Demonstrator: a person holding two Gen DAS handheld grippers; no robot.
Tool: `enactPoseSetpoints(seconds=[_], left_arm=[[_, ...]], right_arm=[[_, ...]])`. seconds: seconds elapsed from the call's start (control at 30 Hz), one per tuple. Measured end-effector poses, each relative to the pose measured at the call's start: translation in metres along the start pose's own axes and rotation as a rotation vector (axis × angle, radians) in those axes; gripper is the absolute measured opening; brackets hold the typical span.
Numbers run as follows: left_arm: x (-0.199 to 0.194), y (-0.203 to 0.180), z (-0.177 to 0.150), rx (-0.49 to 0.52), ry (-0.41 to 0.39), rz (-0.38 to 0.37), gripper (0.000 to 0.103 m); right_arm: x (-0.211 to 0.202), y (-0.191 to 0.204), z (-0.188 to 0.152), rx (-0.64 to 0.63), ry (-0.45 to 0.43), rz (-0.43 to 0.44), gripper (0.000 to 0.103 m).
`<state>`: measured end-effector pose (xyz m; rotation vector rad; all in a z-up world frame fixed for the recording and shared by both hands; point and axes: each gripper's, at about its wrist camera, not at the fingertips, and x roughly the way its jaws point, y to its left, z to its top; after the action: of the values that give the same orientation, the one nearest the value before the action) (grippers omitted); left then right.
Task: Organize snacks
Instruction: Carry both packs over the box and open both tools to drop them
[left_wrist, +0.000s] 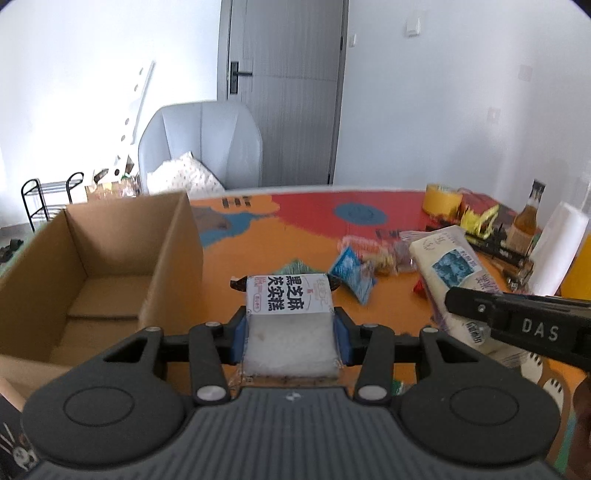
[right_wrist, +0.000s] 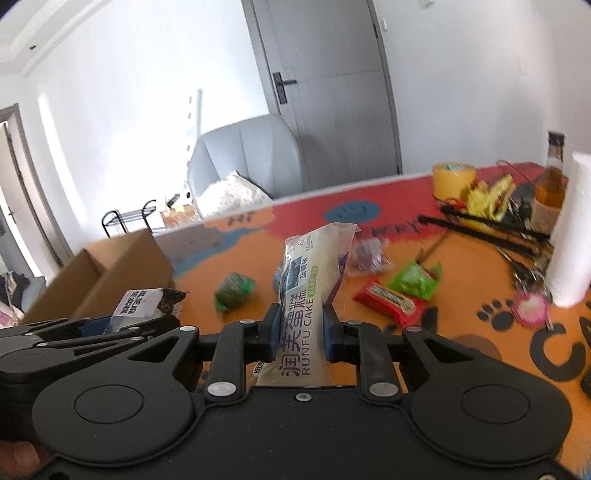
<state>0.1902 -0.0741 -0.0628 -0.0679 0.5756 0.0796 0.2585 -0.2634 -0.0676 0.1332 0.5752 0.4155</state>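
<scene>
Left wrist view. Your left claw (left_wrist: 290, 334) pinches a square, flat cake packet (left_wrist: 290, 314): clear crinkled film over a pale, grainy block, with a white printed label on the far half and dark film ends sticking out beyond it. The blue pads (left_wrist: 238, 339) press on both of its sides, and the packet is held clear of the surface (left_wrist: 280, 240). To the left stands an open cardboard box (left_wrist: 92, 266), plain brown corrugated walls, flaps folded flat on the bottom, nothing else visible inside. The surface is covered with a smooth mat printed in orange, red and blue. On it to the right lies a loose heap of small wrappers; a blue foil pouch (left_wrist: 351, 275) is nearest. Your right claw (left_wrist: 517, 326) comes in from the right edge as a black bar, with a long pale cake bag (left_wrist: 448, 258) running out ahead of it.

Right wrist view. Your right claw (right_wrist: 300, 332) is squeezed nearly together on that long bag (right_wrist: 312, 280): soft glossy plastic, cream-coloured, with a printed photo panel, narrow where the pads grip it and fanning out to a crimped far end. It is held above the surface. Beyond it lie a crumpled green wrapper (right_wrist: 234, 290), a flat red bar wrapper (right_wrist: 388, 301) and a bright green pouch (right_wrist: 415, 278). A yellow tape roll (right_wrist: 454, 181), a brown glass bottle (right_wrist: 552, 184) and a white paper roll (right_wrist: 572, 229) stand at the far right. The box (right_wrist: 110, 273) sits at the left, behind your left claw (right_wrist: 110, 325).
</scene>
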Motion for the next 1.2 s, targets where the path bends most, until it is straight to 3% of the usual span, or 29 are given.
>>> enactPoseSetpoints(seconds=[0.33,0.6,1.0,1.2], left_arm=[[-0.029,0.029,0.031,-0.022,-0.084,0.040,0.045],[-0.044,0.072,0.045,-0.075,-0.115,0.122,0.045],[-0.035,0.129,0.046,-0.173,-0.084,0.208,0.046],[-0.039,0.135,0.035,-0.178,-0.086,0.195,0.053]], right_arm=[[-0.004,0.042,0.024,-0.042,-0.071,0.099,0.021],[0.008,0.081,0.035,-0.063,-0.079,0.251,0.021],[0.028,0.117,0.040,-0.072,-0.045,0.346,0.021],[0.036,0.130,0.036,-0.066,-0.020,0.378,0.021]])
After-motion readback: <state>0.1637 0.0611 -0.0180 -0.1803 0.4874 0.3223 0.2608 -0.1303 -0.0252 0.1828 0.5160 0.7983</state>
